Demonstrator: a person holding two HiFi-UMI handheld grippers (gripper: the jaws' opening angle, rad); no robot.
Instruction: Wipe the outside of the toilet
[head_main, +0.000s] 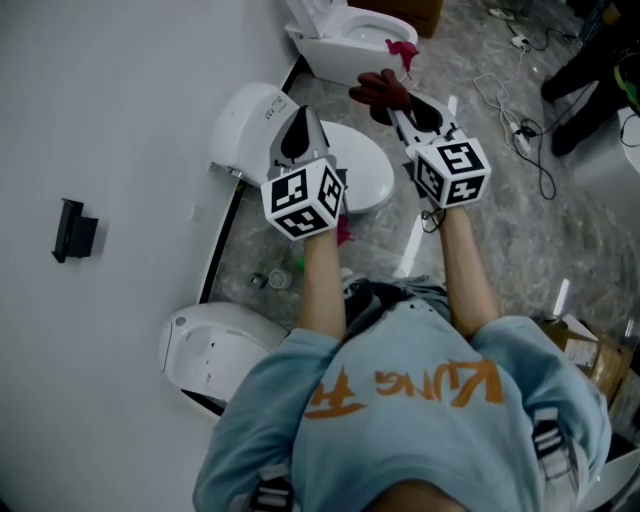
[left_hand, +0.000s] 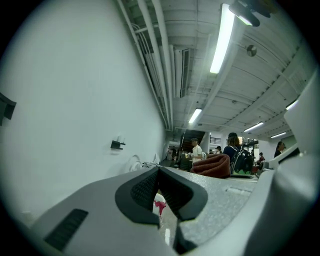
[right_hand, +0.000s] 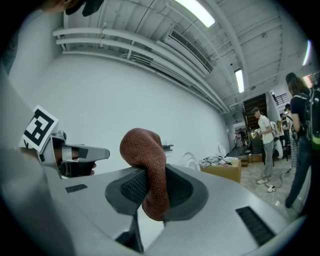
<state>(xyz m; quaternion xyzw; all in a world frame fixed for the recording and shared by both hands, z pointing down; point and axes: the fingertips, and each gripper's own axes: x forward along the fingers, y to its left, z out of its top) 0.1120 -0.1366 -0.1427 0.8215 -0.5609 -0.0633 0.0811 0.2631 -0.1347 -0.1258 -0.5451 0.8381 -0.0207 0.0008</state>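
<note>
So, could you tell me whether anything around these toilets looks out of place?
A red rag hangs over the rim of the far toilet, and loose cables trail across the floor beside it.

My head camera looks steeply down onto the toilet (head_main: 360, 172). The cameras on my left tongs (left_hand: 159, 172) and right tongs (right_hand: 152, 172) sit close behind the jaws, facing out along the white wall (left_hand: 75, 100), which all three views share. The left one also sees the right's cloth (left_hand: 215, 165).
</note>
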